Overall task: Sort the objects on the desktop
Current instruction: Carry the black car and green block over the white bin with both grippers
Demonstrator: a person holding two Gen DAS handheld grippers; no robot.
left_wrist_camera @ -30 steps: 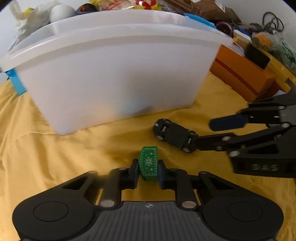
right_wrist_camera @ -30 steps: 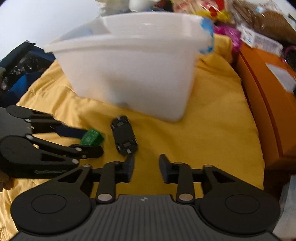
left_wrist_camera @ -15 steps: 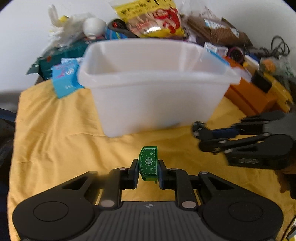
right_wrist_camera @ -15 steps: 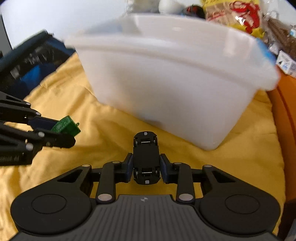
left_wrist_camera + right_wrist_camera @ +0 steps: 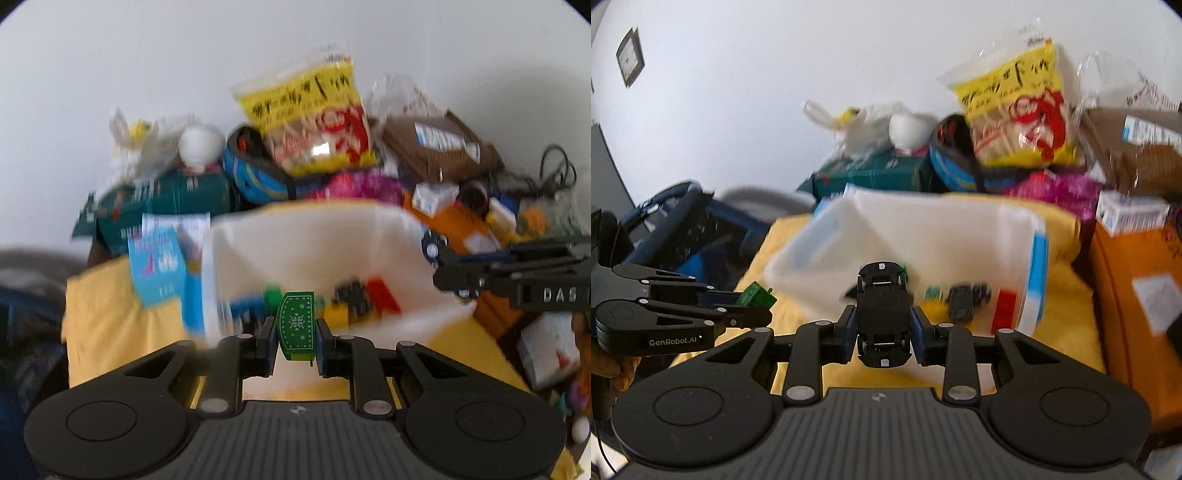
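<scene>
So the left gripper (image 5: 295, 338) is clamped on a little green block (image 5: 296, 324), curved on top, printed with a white snowflake and a border of tiny white dots. It's pinched between the two fingertips and held up in the air, right in front of the white plastic bin (image 5: 402, 240). The right gripper (image 5: 884, 332) is squeezed shut on a black toy car (image 5: 883, 314), flipped belly-up so you see the chassis, axles and small wheels, nose pointing away from the camera toward the bin.

Both wrist views are pretty motion-blurred. The bin is smooth, translucent white plastic with a rounded rim, sitting on a wrinkly yellow cloth (image 5: 1067, 291). Inside it, just past the car, there's a red piece (image 5: 1004, 306), another dark toy car (image 5: 966, 299), something yellow and a bit of green, too smeared to name properly. A blue label (image 5: 1038, 266) sticks to the bin's far-right corner.

Behind the bin it's a pile of clutter: a crinkly yellow snack bag (image 5: 1015, 110) with red print, a dark teal box (image 5: 159, 199), a brown package (image 5: 439, 151), a white ball-ish thing (image 5: 201, 146). Orange box (image 5: 1134, 295) off to the right of the right gripper. In the right wrist view the left gripper sits off to the left, level with the bin's near edge.
</scene>
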